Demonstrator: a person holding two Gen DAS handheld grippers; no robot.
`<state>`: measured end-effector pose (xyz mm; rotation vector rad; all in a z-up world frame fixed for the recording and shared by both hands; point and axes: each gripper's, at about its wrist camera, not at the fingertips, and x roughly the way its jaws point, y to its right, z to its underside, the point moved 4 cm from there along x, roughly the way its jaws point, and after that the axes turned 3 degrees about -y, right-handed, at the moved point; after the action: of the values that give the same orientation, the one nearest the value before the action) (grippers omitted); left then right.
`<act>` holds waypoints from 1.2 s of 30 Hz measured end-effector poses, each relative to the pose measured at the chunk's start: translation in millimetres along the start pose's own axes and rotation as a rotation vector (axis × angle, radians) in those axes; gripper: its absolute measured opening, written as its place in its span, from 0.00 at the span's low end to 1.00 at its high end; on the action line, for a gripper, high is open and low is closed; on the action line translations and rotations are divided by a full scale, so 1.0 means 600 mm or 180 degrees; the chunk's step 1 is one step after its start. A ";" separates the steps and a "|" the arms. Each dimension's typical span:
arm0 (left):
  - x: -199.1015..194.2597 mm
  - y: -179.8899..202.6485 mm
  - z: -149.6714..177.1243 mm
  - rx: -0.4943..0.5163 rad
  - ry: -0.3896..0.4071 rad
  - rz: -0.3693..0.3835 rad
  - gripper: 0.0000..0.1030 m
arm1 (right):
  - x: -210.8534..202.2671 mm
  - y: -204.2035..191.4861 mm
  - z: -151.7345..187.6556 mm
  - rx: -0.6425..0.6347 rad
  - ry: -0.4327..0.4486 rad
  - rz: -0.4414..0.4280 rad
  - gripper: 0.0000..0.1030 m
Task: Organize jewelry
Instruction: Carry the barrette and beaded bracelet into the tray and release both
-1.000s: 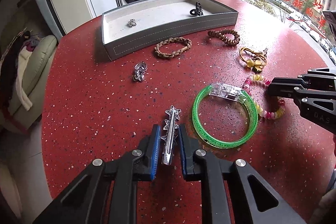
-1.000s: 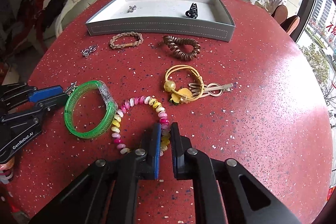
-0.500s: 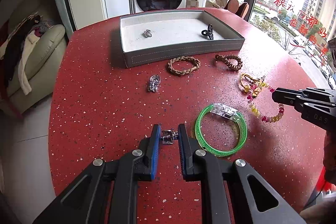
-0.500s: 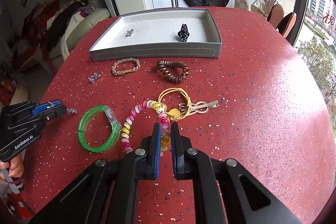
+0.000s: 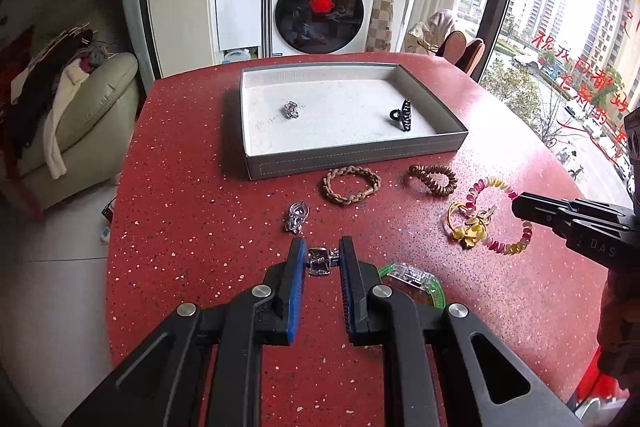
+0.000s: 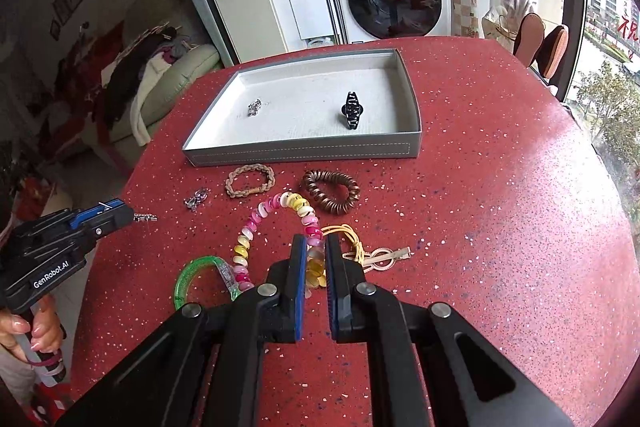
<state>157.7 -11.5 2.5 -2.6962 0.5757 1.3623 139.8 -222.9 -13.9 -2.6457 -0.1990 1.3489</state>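
Note:
My left gripper (image 5: 320, 261) is shut on a silver star hair clip (image 5: 319, 261) and holds it above the red table; the clip's tip shows in the right wrist view (image 6: 145, 217). My right gripper (image 6: 316, 259) is shut on a pink and yellow bead bracelet (image 6: 256, 223) and holds it lifted; the bracelet also hangs from it in the left wrist view (image 5: 486, 187). The grey tray (image 5: 352, 157) stands at the back with a silver charm (image 5: 291, 109) and a black claw clip (image 5: 402, 115) in it.
On the table lie a braided bracelet (image 5: 351, 184), a brown coil hair tie (image 5: 434, 179), a silver clip (image 5: 297, 215), a yellow hair tie with a flower (image 5: 466, 223), a green bangle (image 5: 416, 281) and a metal hair clip (image 6: 386, 257).
Both grippers have risen and moved toward the tray, the left with the star clip and the right with the bead bracelet lifted off the table.

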 end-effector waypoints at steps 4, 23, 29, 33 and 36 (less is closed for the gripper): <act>-0.001 0.008 -0.048 0.0019 0.0093 -0.0038 0.34 | -0.002 0.005 -0.050 -0.0060 0.0092 0.0011 0.10; 0.158 -0.001 -0.284 -0.0174 0.0105 -0.0169 0.34 | 0.153 0.088 -0.266 0.0293 0.0034 0.0026 0.10; 0.238 -0.011 -0.290 -0.0340 -0.0061 -0.0158 0.34 | 0.218 0.115 -0.278 0.0436 -0.0041 0.0102 0.10; 0.279 -0.008 -0.275 -0.0298 -0.0143 -0.0256 0.34 | 0.248 0.124 -0.273 0.0473 -0.0079 0.0152 0.10; 0.301 -0.005 -0.267 -0.0268 -0.0192 -0.0310 0.34 | 0.265 0.129 -0.264 0.0507 -0.0130 0.0171 0.10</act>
<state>378.1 -98.6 -43.3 -2.6968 0.3851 1.4684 364.3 -281.6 -63.7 -2.5106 -0.0241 1.3747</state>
